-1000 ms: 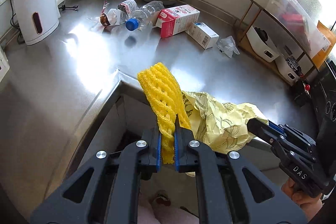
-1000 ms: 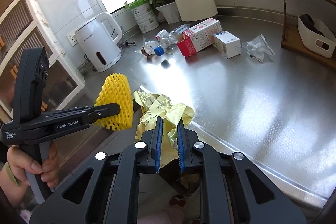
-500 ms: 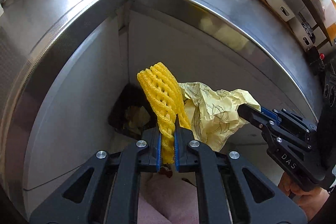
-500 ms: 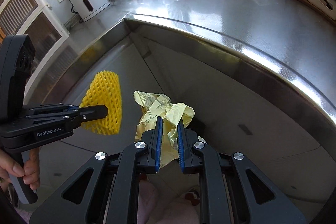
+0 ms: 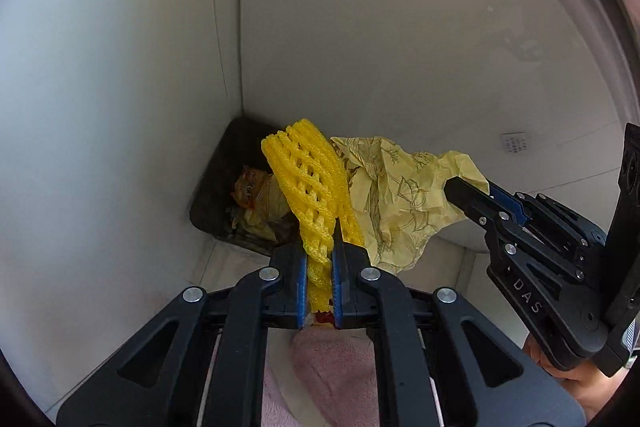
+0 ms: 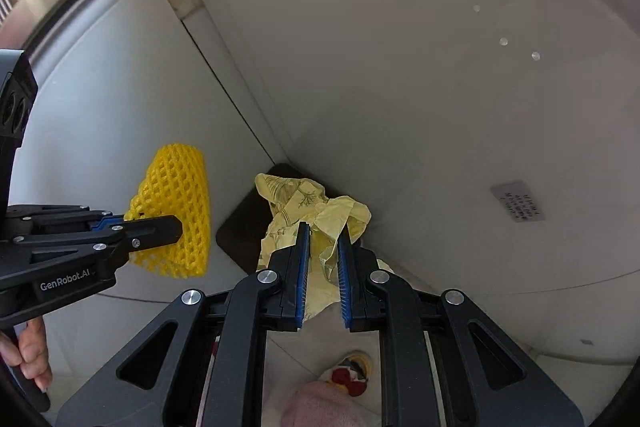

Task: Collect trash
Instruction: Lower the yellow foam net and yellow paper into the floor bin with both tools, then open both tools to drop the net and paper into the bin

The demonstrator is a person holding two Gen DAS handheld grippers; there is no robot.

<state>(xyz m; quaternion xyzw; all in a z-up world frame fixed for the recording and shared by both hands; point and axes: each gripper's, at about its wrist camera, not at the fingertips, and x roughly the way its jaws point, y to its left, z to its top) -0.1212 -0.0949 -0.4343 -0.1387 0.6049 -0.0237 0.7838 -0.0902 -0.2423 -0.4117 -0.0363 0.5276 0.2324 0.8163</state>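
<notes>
Two grips loaded: left gripper (image 5: 320, 263) clamped on yellow foam net (image 5: 308, 183); right gripper (image 6: 323, 263) pinching crumpled yellow wrapper (image 6: 316, 223); dark bin (image 5: 216, 203) at 11 o'clock, half full; risk: light pieces drift past rim if released high.

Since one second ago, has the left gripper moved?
Yes. The left gripper, shut on the yellow foam net, went down from countertop level toward the dark trash bin on the floor.

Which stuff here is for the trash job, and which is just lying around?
For the job:
yellow net, in the left claw
yellow paper, in the right claw
black bin

Just there:
grey label on the cabinet
slipper on the floor
</notes>
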